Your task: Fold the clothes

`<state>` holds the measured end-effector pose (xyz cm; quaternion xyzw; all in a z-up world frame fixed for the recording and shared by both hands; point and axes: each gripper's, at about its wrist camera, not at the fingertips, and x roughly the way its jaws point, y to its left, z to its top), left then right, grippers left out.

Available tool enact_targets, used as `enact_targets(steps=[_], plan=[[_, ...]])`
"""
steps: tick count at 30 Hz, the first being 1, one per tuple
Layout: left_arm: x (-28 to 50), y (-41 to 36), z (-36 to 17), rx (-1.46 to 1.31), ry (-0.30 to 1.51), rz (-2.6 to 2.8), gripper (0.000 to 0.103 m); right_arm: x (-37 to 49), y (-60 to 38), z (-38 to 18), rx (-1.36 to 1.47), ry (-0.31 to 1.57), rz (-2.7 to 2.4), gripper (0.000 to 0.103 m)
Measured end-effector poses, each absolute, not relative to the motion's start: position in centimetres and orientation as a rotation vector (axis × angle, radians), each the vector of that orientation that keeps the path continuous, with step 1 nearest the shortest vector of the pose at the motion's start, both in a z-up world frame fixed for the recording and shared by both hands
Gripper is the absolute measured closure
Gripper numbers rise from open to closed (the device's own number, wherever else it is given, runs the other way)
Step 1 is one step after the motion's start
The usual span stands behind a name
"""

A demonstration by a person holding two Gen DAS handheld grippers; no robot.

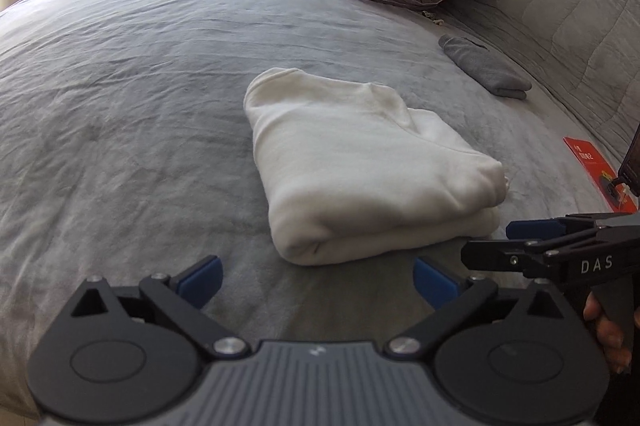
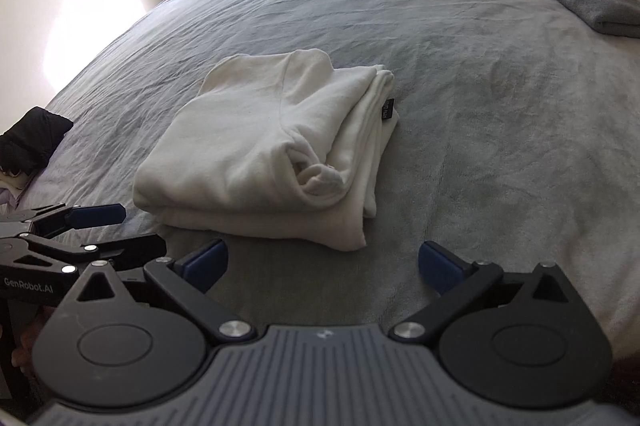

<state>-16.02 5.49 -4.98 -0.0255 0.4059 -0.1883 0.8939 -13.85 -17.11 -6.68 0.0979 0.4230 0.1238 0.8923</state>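
Both grippers hover side by side with jaws spread wide: left gripper [image 1: 318, 280], right gripper [image 2: 323, 268]. A hand [image 1: 606, 338], partly hidden, seemingly grips the right handle.

white garment [image 1: 360, 162]: soft matt cloth, perhaps fleece | bedspread [image 1: 132, 94]: grey plush, creased

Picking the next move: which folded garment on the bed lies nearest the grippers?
The white garment, folded just ahead of both open grippers. The grey garment lies farther off, by the padded headboard.

Soft daylight is cast from a window at the back; the cream wall [image 2: 80, 6] is blown out by glare, and edges are bent by fisheye distortion.
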Motion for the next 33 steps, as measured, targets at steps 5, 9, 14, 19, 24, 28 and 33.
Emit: enact_targets(steps=[5, 9, 14, 19, 24, 28, 33], plan=[[-15.6, 5.2, -5.1, -0.009, 0.906, -0.359, 0.001, -14.2, -17.3, -6.5, 0.196, 0.896, 0.255, 0.0], [-15.5, 4.5, -5.4, 0.077, 0.932, -0.329, 0.001, -14.3, -17.7, -6.4, 0.197, 0.908, 0.233, 0.0], [-15.4, 3.9, -5.7, 0.145, 0.952, -0.306, 0.001, -14.1, -18.0, -6.5, 0.201, 0.929, 0.2, 0.0], [-15.3, 3.5, -5.9, 0.195, 0.955, -0.306, 0.001, -13.8, -17.7, -6.8, 0.18, 0.944, 0.184, 0.0], [-15.3, 4.0, -6.0, 0.201, 0.939, -0.338, 0.001, -13.8, -18.2, -7.1, 0.227, 0.923, 0.163, 0.0], [-15.0, 4.1, -5.9, 0.222, 0.951, -0.355, 0.001, -13.6, -17.7, -7.1, 0.166, 0.951, 0.183, 0.0], [-14.2, 3.9, -5.2, 0.253, 0.996, -0.385, 0.001, -13.0, -16.6, -7.0, 0.04, 1.01, 0.22, 0.0]])
